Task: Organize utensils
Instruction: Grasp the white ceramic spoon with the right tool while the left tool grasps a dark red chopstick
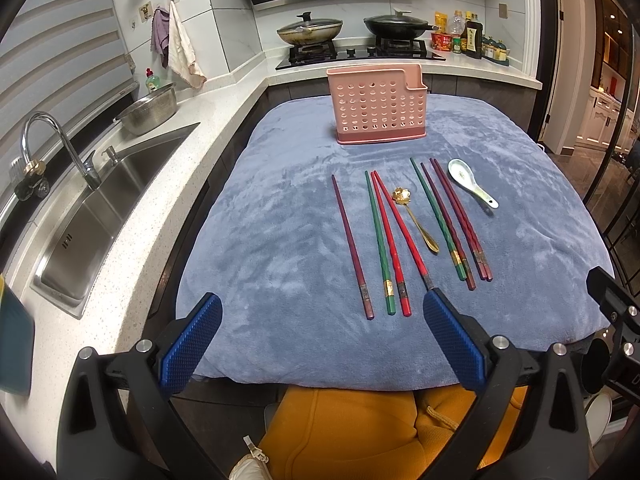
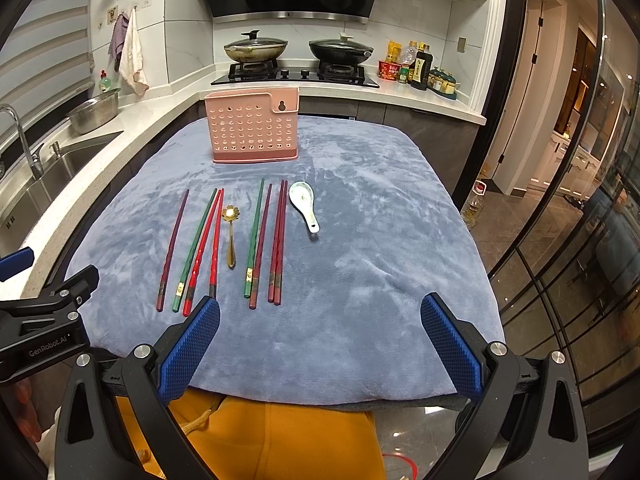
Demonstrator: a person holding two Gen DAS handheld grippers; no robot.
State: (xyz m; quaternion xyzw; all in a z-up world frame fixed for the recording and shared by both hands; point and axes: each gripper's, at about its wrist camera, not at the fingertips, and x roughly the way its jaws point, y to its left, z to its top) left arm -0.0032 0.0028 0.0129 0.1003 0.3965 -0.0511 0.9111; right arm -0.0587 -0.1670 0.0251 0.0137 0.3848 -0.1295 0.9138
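Note:
A pink perforated utensil holder (image 1: 377, 106) (image 2: 252, 126) stands upright at the far side of a blue cloth (image 1: 280, 248) (image 2: 360, 240). Several red, green and maroon chopsticks (image 1: 382, 244) (image 2: 200, 248) lie side by side in front of it, with a gold spoon (image 1: 416, 220) (image 2: 231, 236) among them and a white ceramic spoon (image 1: 472, 182) (image 2: 306, 204) at the right. My left gripper (image 1: 322, 312) is open and empty at the near edge, left of the chopstick ends. My right gripper (image 2: 320, 316) is open and empty at the near edge, right of the chopsticks.
A steel sink (image 1: 100, 208) with faucet (image 1: 60, 144) and a metal colander (image 1: 150, 110) lie on the left counter. A stove with two lidded woks (image 1: 310, 30) (image 2: 340, 50) and sauce bottles (image 1: 472, 38) stand behind. A glass door (image 2: 580, 200) is at the right.

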